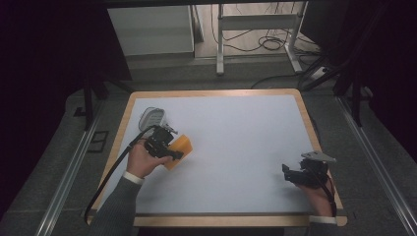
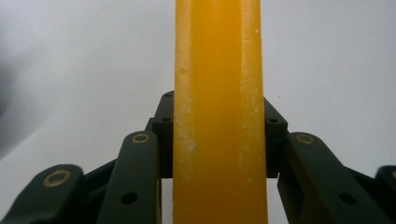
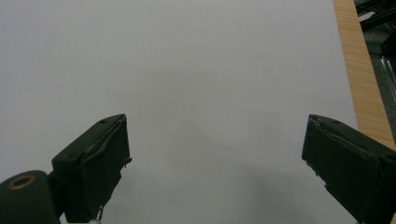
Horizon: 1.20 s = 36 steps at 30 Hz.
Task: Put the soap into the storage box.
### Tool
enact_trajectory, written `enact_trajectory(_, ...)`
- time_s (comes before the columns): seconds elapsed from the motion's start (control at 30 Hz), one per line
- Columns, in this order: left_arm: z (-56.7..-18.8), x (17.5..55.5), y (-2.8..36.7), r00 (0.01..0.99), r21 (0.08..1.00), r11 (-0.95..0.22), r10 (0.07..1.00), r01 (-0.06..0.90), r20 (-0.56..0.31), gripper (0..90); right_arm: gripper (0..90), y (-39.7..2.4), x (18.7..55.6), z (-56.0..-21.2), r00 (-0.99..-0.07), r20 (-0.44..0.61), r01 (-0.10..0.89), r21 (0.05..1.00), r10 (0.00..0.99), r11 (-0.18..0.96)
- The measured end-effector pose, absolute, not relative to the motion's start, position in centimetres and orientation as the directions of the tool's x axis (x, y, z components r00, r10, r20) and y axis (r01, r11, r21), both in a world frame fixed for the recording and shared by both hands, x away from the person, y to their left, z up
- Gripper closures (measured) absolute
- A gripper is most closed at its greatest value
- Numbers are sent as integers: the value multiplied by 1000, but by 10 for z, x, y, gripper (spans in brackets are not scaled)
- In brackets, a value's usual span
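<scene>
Operator: As seen from the high view, where does the orange block (image 1: 180, 150) sit relative to the table (image 1: 211, 93)?

Technician: It is over the white surface in the table's left half, nearer the left wooden edge than the centre, just in front of a grey oval object (image 1: 151, 117) that lies by that same edge. Whether the block rests on the surface or is lifted clear of it cannot be told.

Operator: Status of the left gripper (image 1: 169, 147)?

Technician: Both jaws are clamped against the block's two broad faces. In the left gripper view the block (image 2: 219, 112) runs straight out along the jaws, long axis away from the hand, narrow edge toward the camera.

Operator: And the right gripper (image 1: 290, 173)?

Technician: It is near the table's right front corner, well apart from the block. Jaws stand wide apart with only bare white surface between them; fingertips (image 3: 105, 154) hold nothing.
</scene>
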<state>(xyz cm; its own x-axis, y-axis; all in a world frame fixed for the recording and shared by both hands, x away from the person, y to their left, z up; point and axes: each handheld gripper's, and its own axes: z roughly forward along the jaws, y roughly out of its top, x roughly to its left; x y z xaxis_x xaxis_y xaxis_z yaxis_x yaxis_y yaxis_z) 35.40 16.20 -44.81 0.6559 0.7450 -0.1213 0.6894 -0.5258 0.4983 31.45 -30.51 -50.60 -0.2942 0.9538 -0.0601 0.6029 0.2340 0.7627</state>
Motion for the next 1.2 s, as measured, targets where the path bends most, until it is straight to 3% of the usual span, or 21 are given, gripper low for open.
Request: enact_trajectory(1.2, -429, 377, 191, 602, 534, -455, 788, 713, -132, 608, 75, -302, 313, -504, -303, -61, 598, 765, 951, 239)
